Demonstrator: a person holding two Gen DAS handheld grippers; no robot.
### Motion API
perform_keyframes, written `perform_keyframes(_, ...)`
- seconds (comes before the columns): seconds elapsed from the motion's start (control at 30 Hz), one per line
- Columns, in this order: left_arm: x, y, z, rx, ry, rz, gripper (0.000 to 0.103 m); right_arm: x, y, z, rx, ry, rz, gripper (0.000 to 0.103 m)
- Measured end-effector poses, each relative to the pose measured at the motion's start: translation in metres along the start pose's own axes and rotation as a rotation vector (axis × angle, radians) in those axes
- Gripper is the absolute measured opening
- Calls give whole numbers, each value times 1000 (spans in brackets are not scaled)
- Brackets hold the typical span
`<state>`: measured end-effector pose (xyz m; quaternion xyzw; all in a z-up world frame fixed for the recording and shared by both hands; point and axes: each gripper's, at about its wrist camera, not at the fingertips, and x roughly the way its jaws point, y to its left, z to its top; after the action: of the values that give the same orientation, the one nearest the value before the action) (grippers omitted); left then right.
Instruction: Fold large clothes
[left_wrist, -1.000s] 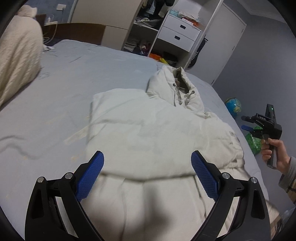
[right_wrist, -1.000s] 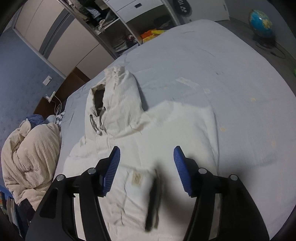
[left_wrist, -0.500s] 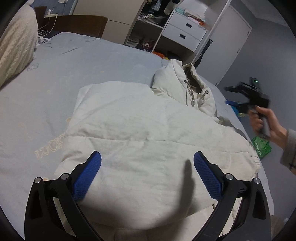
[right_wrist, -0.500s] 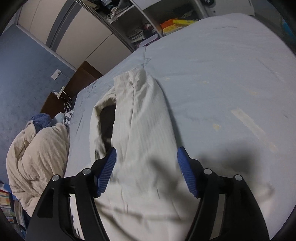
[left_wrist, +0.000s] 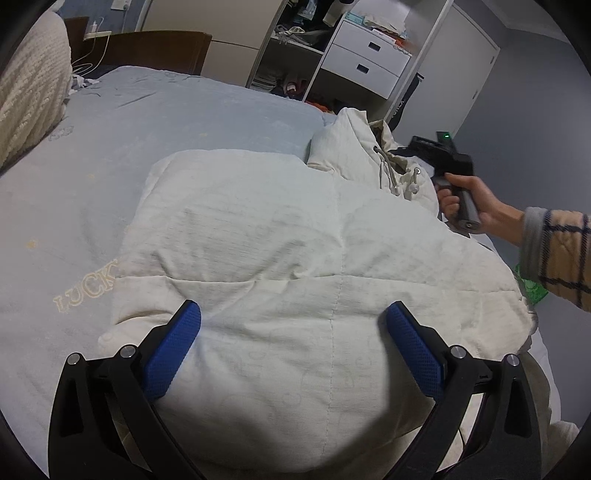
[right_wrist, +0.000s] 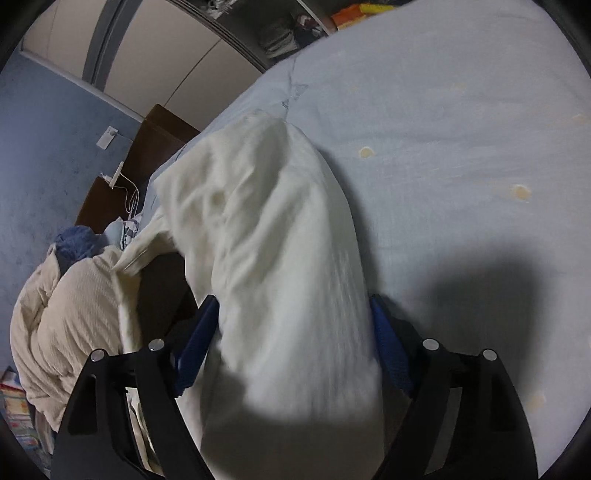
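Note:
A cream padded jacket (left_wrist: 295, 240) lies folded on the light blue bed sheet (left_wrist: 184, 122), its hood (left_wrist: 347, 147) at the far right with drawstrings (left_wrist: 391, 173) hanging out. My left gripper (left_wrist: 291, 314) hovers open just over the near part of the jacket body, with nothing between its fingers. In the right wrist view my right gripper (right_wrist: 293, 332) straddles the hood (right_wrist: 277, 221). Its jaws are opening, and the hood fills the gap between the blue fingers (right_wrist: 199, 332). A hand (left_wrist: 461, 199) in a checked sleeve holds that gripper beside the hood.
A cream knitted blanket (left_wrist: 29, 92) is heaped at the bed's left end, by a dark wooden headboard (left_wrist: 155, 48). White drawers (left_wrist: 365, 62) and open shelves stand beyond the bed. A green bag (left_wrist: 532, 291) lies off the right edge. Bare sheet (right_wrist: 461, 129) stretches past the hood.
My right gripper swept from beside the bed over to the hood and its jaws widened around it. My left gripper sank closer to the jacket body.

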<state>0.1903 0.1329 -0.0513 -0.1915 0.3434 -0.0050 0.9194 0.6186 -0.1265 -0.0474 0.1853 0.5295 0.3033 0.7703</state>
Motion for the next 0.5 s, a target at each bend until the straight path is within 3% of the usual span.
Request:
perform_keyframes(0.23, 0, 1, -1, -1, -1, -4, 96, 22, 1, 28, -9, 10, 31, 76)
perform_keyframes(0.3, 1, 2, -1, -3, -2, -7, 96, 24, 8, 33, -39, 3, 21, 63)
perform_keyframes(0.37, 1, 2, -1, -3, -2, -7, 96, 24, 17, 34, -79, 1, 13, 33)
perform_keyframes(0.43, 1, 2, -1, -3, -2, -8, 96, 17, 31, 31, -131, -19, 2, 23)
perform_keyframes(0.5, 0, 2, -1, -5, -3, -11, 96, 5, 41, 28, -145, -54, 22, 20)
